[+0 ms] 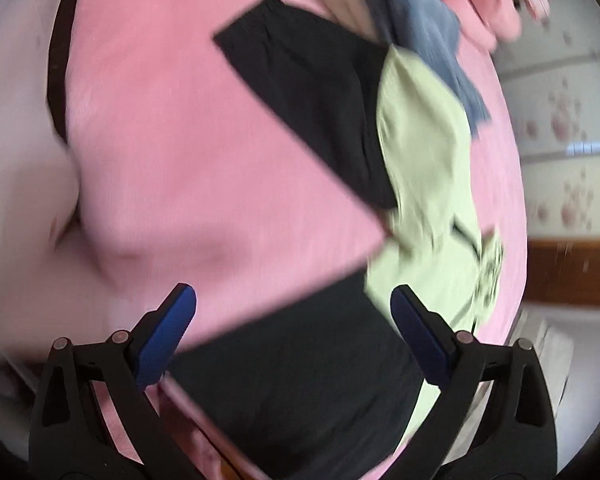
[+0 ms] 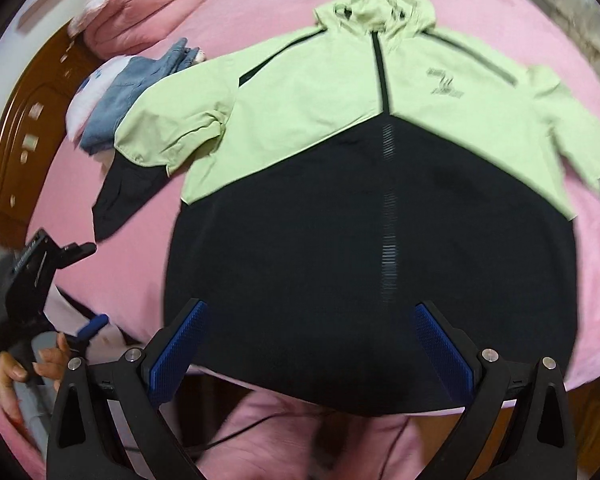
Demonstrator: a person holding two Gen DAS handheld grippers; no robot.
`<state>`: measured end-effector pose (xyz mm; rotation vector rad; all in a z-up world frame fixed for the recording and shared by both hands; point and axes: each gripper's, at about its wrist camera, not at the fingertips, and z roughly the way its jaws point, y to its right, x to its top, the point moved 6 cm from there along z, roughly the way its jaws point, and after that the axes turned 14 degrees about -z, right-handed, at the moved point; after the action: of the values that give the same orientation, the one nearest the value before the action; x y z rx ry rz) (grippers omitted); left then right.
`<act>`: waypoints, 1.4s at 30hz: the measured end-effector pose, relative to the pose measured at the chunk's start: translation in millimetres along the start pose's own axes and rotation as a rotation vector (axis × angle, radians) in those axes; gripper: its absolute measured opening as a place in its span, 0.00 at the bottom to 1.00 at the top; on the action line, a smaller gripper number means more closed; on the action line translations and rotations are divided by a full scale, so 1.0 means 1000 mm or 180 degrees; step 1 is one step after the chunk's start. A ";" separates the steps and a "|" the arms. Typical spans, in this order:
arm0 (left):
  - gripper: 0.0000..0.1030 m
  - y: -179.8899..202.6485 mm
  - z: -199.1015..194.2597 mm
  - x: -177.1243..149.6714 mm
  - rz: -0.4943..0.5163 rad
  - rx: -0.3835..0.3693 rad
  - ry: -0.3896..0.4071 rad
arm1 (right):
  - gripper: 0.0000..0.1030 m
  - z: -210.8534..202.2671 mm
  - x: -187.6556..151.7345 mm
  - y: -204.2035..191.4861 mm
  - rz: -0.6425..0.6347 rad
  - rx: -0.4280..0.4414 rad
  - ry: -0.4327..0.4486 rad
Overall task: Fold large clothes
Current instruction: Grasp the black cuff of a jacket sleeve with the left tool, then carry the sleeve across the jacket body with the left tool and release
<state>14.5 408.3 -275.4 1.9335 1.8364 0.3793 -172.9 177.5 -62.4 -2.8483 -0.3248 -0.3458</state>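
A hooded jacket [image 2: 340, 92], pale green on top and black below, lies front-up and spread flat on a pink bed [image 2: 112, 216]. Its hood points away and its zip is closed. My right gripper [image 2: 310, 306] hovers open over the black hem [image 2: 340, 360], with nothing between its blue pads. In the blurred left wrist view, my left gripper [image 1: 292, 290] is open above the jacket's lower left corner [image 1: 300, 380]. The black-cuffed left sleeve [image 1: 300, 100] stretches out ahead of it. A hand [image 2: 24, 364] holds the left gripper's handle at the bed's left edge.
Folded blue jeans [image 2: 120, 100] and a white garment lie by the left sleeve. Pink bedding [image 2: 140, 12] is piled at the far left near a wooden headboard [image 2: 16, 120]. A floral wall [image 1: 560, 120] stands beyond the bed.
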 end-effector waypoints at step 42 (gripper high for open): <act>0.06 0.251 -0.034 -0.013 0.1752 -0.0760 0.2090 | 1.00 0.153 0.151 -0.025 0.0335 0.0093 0.0571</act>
<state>215.0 395.1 -121.1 2.2747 1.4410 1.4831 -4.5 271.2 -161.6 -2.7665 -0.1428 -0.5654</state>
